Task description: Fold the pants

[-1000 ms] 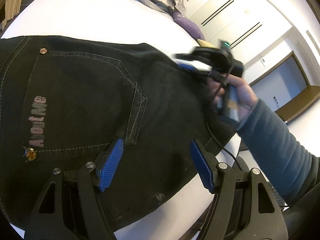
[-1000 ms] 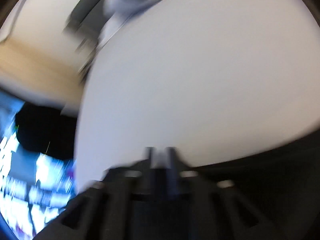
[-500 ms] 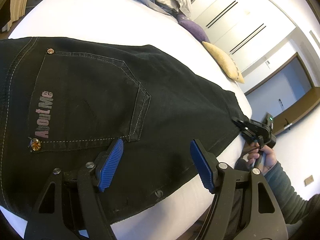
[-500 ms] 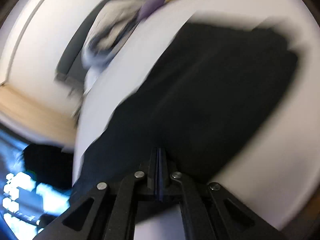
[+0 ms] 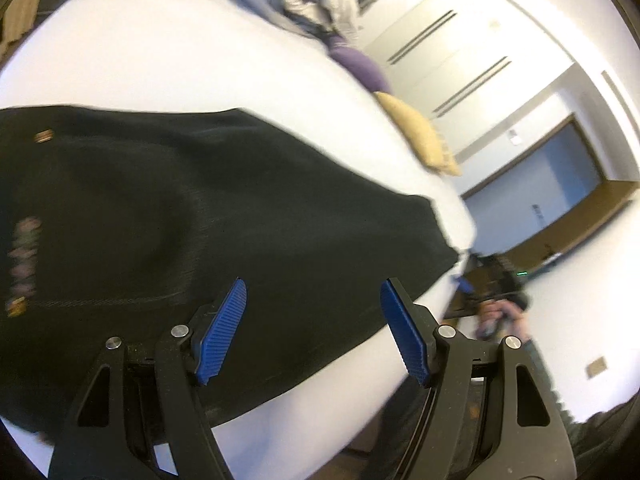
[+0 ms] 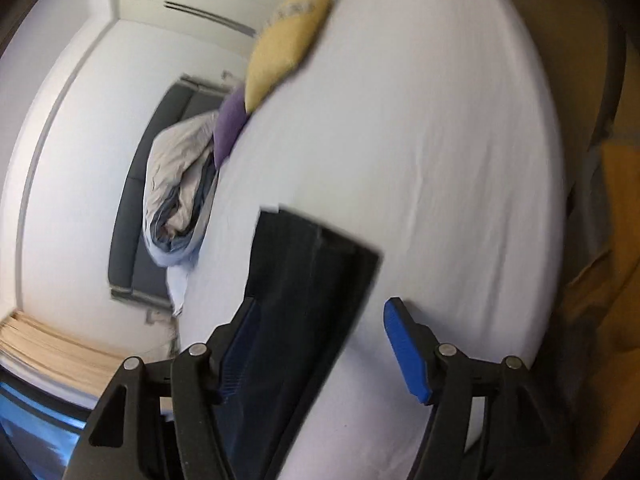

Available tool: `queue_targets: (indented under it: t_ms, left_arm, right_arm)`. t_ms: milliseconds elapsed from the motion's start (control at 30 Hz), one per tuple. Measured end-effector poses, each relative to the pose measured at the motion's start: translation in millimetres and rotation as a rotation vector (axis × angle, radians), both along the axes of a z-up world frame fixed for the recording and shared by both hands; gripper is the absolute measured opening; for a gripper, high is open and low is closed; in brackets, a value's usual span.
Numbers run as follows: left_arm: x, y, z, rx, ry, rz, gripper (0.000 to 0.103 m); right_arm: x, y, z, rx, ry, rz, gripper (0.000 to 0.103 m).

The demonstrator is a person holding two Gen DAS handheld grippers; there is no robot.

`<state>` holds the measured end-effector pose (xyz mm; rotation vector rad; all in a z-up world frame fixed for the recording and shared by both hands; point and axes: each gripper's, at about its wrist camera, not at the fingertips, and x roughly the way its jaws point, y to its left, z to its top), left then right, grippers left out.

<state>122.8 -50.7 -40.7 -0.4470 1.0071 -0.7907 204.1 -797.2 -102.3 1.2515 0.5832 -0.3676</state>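
Black jeans (image 5: 168,216) lie folded flat on a white bed (image 5: 192,72), back pocket with pink lettering at the left. My left gripper (image 5: 314,328) is open and empty, hovering over the jeans near the bed's front edge. In the left wrist view the right gripper (image 5: 490,280) shows small and blurred beyond the bed corner, held in a hand. In the right wrist view my right gripper (image 6: 320,344) is open above the narrow end of the jeans (image 6: 304,280), holding nothing.
A yellow cushion (image 6: 290,36), a purple cushion (image 6: 230,118) and a rolled grey duvet (image 6: 180,184) lie at the far side of the bed (image 6: 440,140). White cupboards (image 5: 460,40) and a doorway (image 5: 560,184) stand behind.
My right gripper was shut half a second ago and is now open, off the jeans' end. The left gripper has lifted and shifted slightly; the view is blurred by motion.
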Motion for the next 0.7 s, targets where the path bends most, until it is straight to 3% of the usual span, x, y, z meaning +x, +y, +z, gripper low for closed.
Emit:
queue_targets:
  t_ms: [100, 200, 367, 433, 533, 600, 700]
  left_arm:
    - [11.8, -28.7, 6.6, -0.062, -0.009, -0.051, 0.069]
    - [27.5, -56.6, 3.1, -0.062, -0.018, -0.086, 0.069]
    - [61.5, -77.3, -46.7, -0.045, 0.177, -0.061, 0.068]
    - [61.7, -71.8, -55.9, -0.086, 0.171, -0.066, 0.068]
    - [59.8, -73.5, -56.6, -0.066, 0.155, -0.093, 0.067]
    - [59.7, -72.6, -58.0, -0.057, 0.161, -0.090, 0.067]
    - [61.3, -76.5, -61.0, -0.055, 0.163, -0.085, 0.067]
  right_arm:
    - [-6.9, -0.9, -3.0, 0.024, -0.021, -0.011, 0.068]
    - [-6.4, 4.3, -4.5, 0.039, -0.027, -0.006, 0.068]
    - [-17.1, 0.3, -5.9, 0.036, -0.036, -0.002, 0.068]
    - [-24.0, -4.4, -4.6, 0.039, -0.054, -0.005, 0.068]
    - [-15.4, -6.2, -4.3, 0.031, -0.069, 0.010, 0.067]
    - [-8.1, -6.2, -5.0, 0.021, -0.066, 0.019, 0.060]
    - [-2.9, -4.9, -8.7, 0.032, -0.065, 0.040, 0.029]
